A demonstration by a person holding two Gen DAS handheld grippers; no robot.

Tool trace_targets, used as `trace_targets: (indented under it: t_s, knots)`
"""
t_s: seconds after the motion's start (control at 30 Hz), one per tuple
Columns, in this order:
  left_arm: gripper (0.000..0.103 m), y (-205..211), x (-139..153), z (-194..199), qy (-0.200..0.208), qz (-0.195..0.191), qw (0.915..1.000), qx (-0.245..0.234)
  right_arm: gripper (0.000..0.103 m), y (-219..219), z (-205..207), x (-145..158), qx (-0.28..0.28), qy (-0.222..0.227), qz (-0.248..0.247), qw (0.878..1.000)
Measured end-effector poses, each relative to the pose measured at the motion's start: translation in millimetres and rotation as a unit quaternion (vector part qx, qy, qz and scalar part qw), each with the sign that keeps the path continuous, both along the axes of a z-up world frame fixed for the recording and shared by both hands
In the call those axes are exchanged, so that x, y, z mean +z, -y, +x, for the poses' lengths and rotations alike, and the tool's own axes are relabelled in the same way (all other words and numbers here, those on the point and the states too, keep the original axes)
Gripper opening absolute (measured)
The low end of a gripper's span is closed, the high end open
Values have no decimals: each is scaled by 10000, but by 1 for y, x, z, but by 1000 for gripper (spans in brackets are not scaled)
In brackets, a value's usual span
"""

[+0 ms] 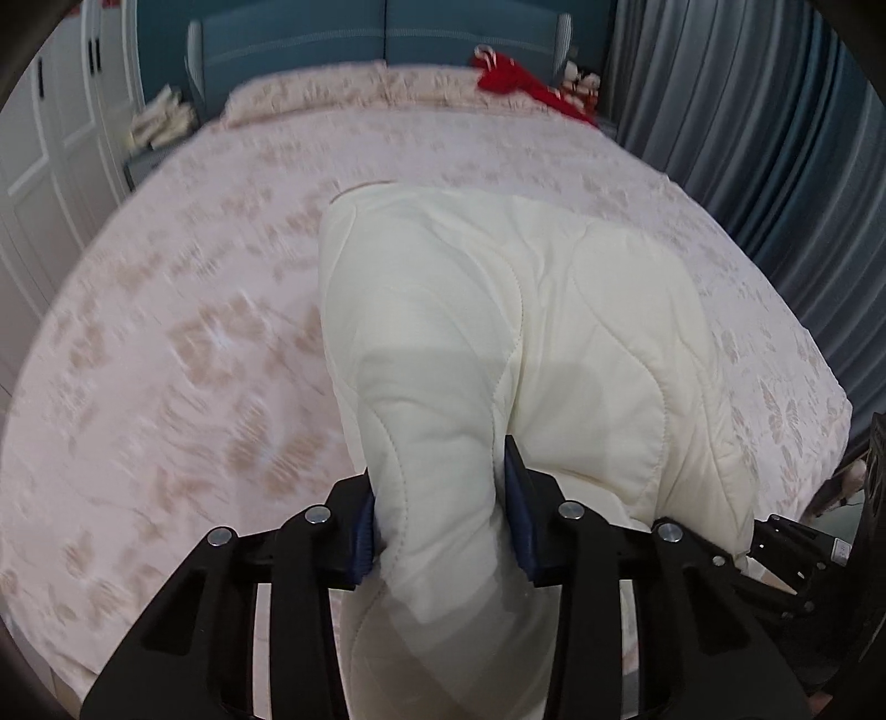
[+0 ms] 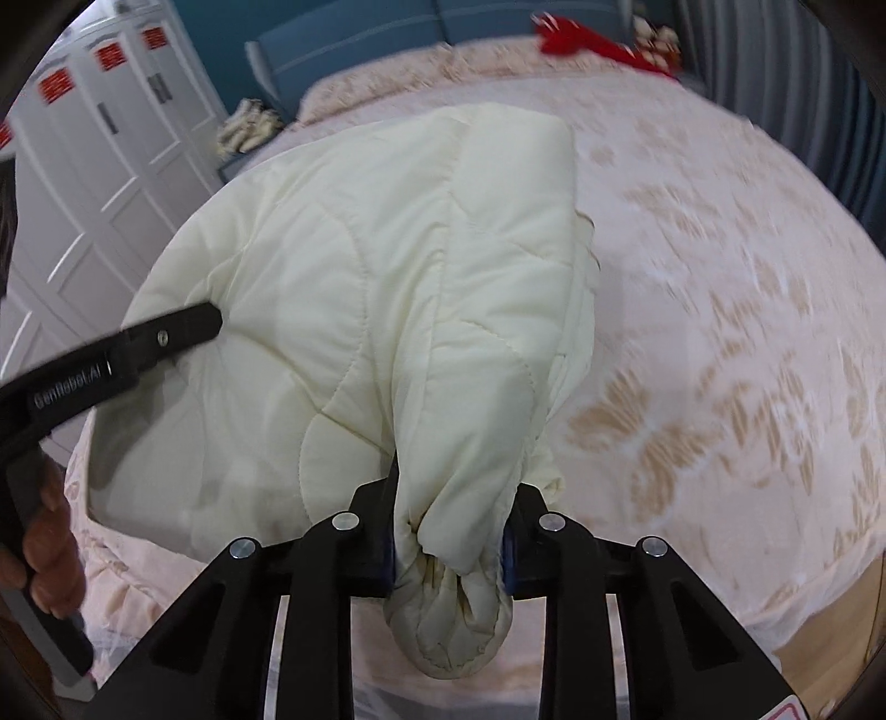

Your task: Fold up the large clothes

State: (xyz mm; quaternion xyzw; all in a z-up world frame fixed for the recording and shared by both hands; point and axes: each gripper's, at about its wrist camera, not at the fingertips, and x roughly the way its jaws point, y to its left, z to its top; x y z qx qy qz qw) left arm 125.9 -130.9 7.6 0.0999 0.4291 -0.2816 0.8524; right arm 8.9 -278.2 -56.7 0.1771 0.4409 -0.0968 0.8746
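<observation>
Two grips held one cream quilted jacket at this moment. The garment lay bunched near the foot of the bed, most of its padded body resting on the pink patterned bedspread, with the near edge lifted toward the cameras.

Left tongs: clenched on a thick padded fold of the jacket, blue pads pressed in from either side. Right tongs: clenched on a gathered cuff-like end, its ribbed opening hanging just below the pads. In the right wrist view the left tool's black arm reached across to the jacket's left side, with the person's hand on its handle.

Judgement: the step in hand looked like lifting or drawing the near part of the jacket to lay it flat before a fold. To do it well, both grips should rise together and stay level, so the padding does not twist. Pull the fabric taut between the tongs before lowering. The bulky fill may spring back, so press the fold down before letting go.

Surroundings: a red item lay at the far end near the blue headboard; grey curtains hung to the right, white wardrobe doors to the left.
</observation>
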Motion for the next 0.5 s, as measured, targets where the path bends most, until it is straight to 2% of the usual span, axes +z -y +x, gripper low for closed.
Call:
trace_targets:
  t_s: [0.17, 0.27, 0.5]
  knots:
    - [37, -39, 27, 21, 446, 26, 9988, 204, 26, -33, 38, 23, 283, 355, -120, 9989]
    - [37, -61, 32, 38, 608, 51, 9974, 377, 26, -54, 67, 28, 491, 477, -160, 9975]
    - [37, -106, 3, 90, 548, 206, 9961, 657, 26, -94, 127, 8, 783, 384, -310, 9957]
